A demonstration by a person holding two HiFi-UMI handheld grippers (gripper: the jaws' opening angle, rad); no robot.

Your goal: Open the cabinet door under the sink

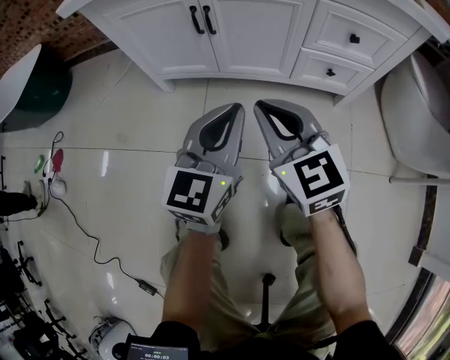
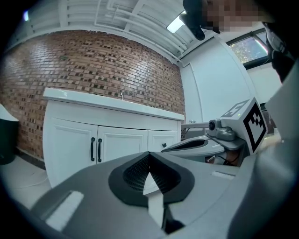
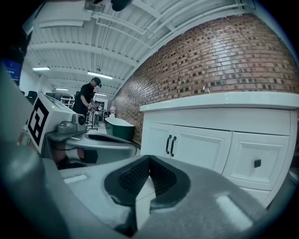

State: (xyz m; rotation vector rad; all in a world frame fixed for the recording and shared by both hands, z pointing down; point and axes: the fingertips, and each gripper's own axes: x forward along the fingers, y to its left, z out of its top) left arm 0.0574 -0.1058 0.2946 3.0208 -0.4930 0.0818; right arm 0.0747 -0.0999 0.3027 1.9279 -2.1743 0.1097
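A white vanity cabinet (image 1: 239, 35) stands ahead, with two doors under the sink counter and a pair of black vertical handles (image 1: 202, 19) at their meeting edge. The same handles (image 2: 95, 149) show in the left gripper view and the handles (image 3: 170, 145) in the right gripper view. My left gripper (image 1: 237, 109) and right gripper (image 1: 259, 105) are held side by side over the floor, well short of the doors. Both point at the cabinet, jaws shut with tips touching and nothing between them.
Two drawers with black knobs (image 1: 354, 39) sit right of the doors. A dark green tub (image 1: 35, 88) stands at the left, a white fixture (image 1: 415, 119) at the right. A black cable (image 1: 84, 232) trails over the tiled floor. A person (image 3: 88, 100) stands far back.
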